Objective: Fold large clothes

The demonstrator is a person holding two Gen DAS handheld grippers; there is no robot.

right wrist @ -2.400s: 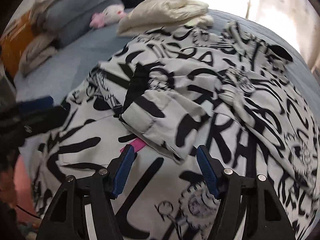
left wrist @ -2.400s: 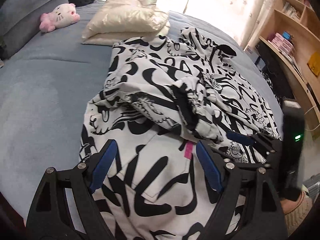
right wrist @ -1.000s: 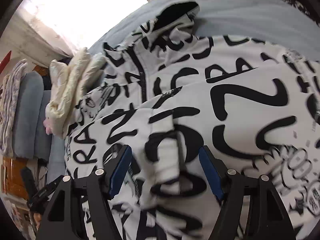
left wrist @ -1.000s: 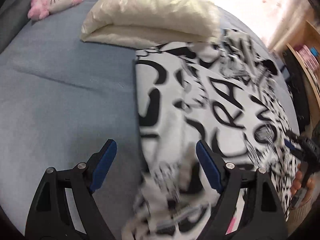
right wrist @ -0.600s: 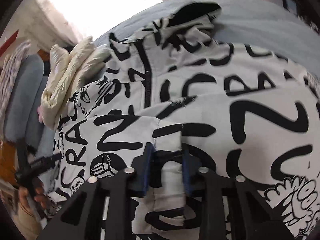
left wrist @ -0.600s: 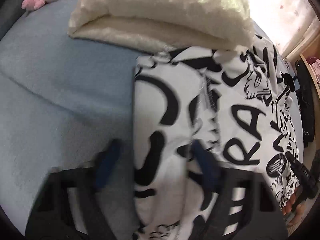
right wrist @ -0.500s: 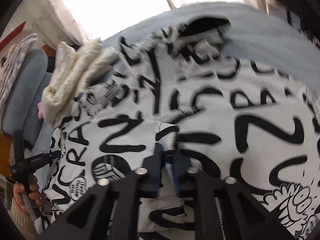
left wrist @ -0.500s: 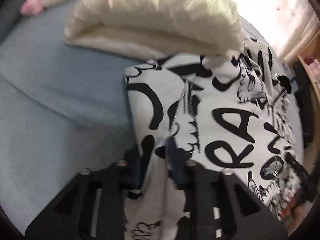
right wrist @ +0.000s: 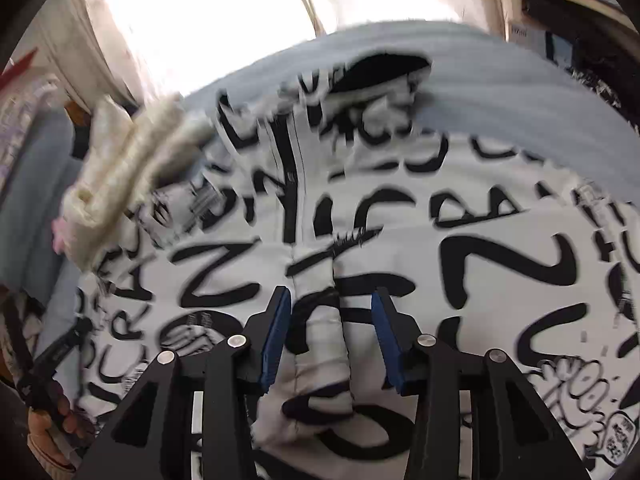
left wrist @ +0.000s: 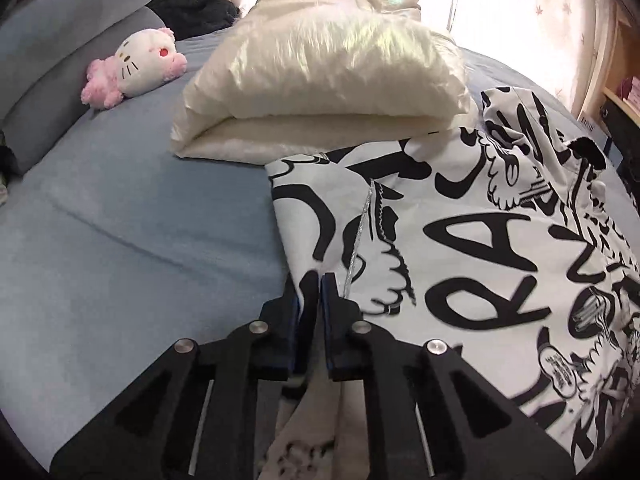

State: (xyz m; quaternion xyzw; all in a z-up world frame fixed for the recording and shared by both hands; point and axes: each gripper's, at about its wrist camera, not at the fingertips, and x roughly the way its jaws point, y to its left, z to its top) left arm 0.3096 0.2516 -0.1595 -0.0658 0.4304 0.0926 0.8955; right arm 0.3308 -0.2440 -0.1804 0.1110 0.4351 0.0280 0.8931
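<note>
Blue-padded jaws of the left gripper [left wrist: 316, 292] are pressed together on the near edge of the black-and-white printed jacket [left wrist: 472, 248], while the right gripper [right wrist: 330, 316] has its jaws opening around a raised ridge of the same cloth, pads clear of it. Outward from the jaws, the jacket lies spread on the blue bed [left wrist: 120, 232], its far edge touching the folded cream duvet [left wrist: 320, 72], with a pink plush toy [left wrist: 132, 66] well beyond. Judged from this, a fold is in hand; the hood end remains rumpled and further folds are left.
</note>
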